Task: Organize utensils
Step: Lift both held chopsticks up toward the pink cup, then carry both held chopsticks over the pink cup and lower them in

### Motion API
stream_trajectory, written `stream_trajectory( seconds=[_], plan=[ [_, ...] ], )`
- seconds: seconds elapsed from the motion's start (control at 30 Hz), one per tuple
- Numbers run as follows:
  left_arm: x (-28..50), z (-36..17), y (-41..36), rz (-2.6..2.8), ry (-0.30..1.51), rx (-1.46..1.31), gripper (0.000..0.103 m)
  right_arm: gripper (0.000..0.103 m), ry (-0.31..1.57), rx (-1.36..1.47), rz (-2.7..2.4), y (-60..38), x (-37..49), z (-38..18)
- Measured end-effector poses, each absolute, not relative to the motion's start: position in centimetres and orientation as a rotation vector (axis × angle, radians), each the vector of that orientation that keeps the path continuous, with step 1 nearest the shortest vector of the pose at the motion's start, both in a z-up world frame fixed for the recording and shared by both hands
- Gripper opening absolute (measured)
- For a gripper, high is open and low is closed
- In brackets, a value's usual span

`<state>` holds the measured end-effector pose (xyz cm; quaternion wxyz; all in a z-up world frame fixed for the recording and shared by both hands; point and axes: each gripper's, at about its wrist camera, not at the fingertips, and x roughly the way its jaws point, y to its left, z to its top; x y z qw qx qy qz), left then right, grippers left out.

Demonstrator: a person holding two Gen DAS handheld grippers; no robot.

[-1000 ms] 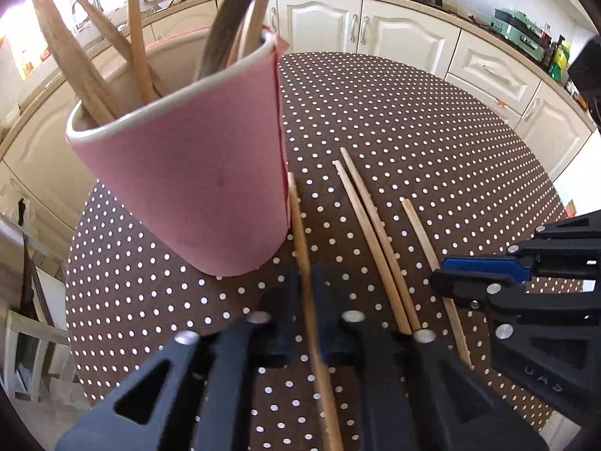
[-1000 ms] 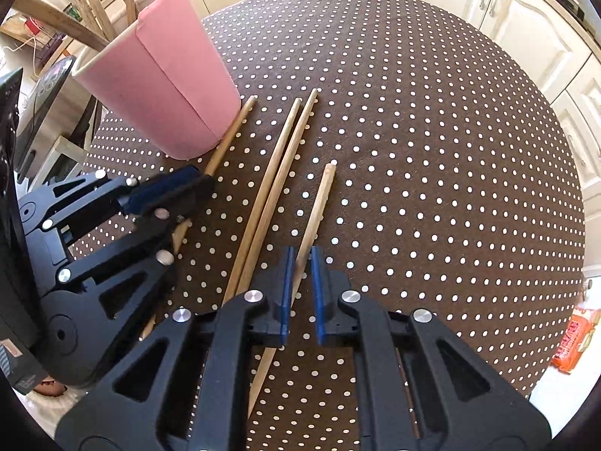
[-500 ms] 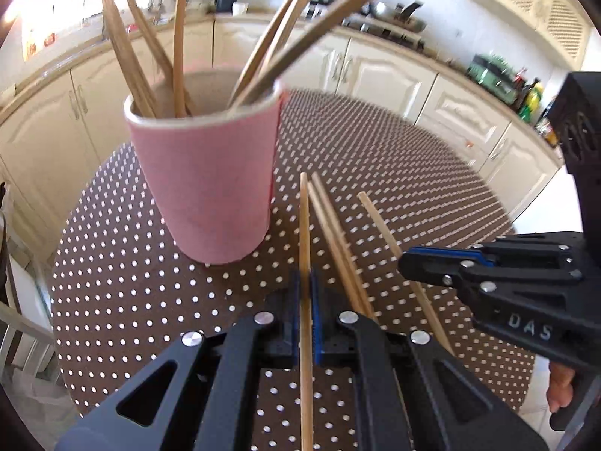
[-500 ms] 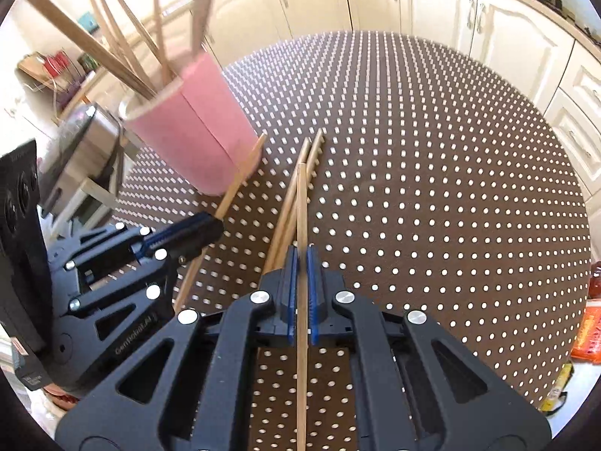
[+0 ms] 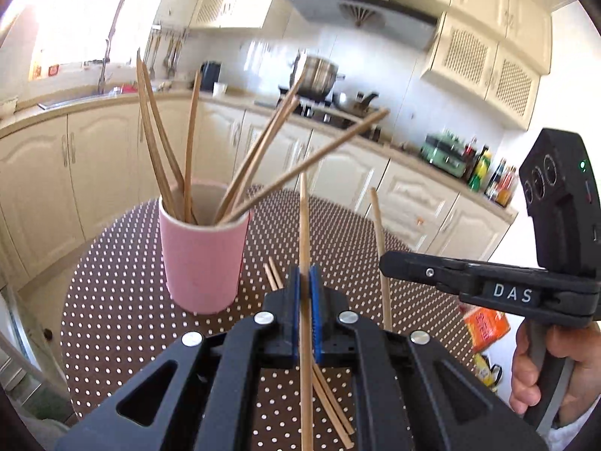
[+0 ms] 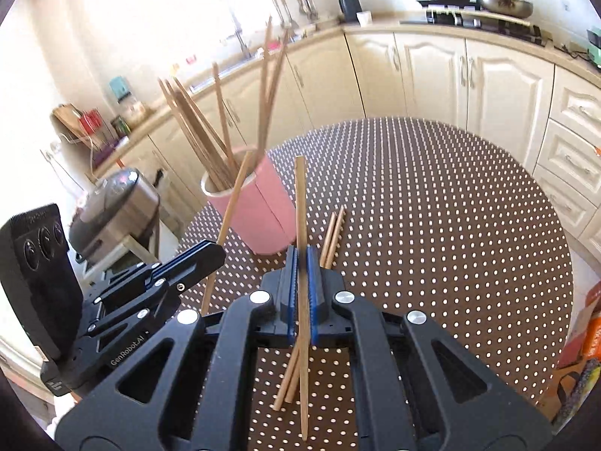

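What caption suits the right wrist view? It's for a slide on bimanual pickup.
Each tool grips one chopstick above the dotted table, beside the pink cup.

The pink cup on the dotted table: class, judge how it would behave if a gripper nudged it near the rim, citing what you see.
The pink cup looks tall and narrows toward its base, so a nudge near the rim would probably tip it. The chopsticks in the cup lean far past the rim, likely making it top-heavy. It looks like thin paper, so probably light and easily slid on the tablecloth.
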<state>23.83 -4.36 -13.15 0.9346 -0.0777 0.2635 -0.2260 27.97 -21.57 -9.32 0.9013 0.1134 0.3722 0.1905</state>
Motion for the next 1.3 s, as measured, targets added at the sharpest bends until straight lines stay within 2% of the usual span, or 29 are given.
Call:
stream_trajectory(
  seconds=[0.27,0.7,0.93,1.3],
  plan=[
    [20.9,-10.9,-3.6,-0.482,0.402,-0.204,0.006,0.005,0.689,0.249,0.401,-22.0,27.1,-6.7],
    [19.0,-9.2,-4.0,-0.559,0.305,-0.183,0.006,0.005,0.619,0.254,0.406,-20.6,28.1,-4.5],
    [17.5,-6.0,-4.5,-0.543,0.152,-0.153,0.006,0.005,0.602,0.253,0.413,-20.3,28.3,-3.4],
    [20.5,-2.7,-2.5,-0.428,0.036,-0.191,0.006,0.005,0.559,0.235,0.431,-19.3,29.8,-1.6]
  ],
)
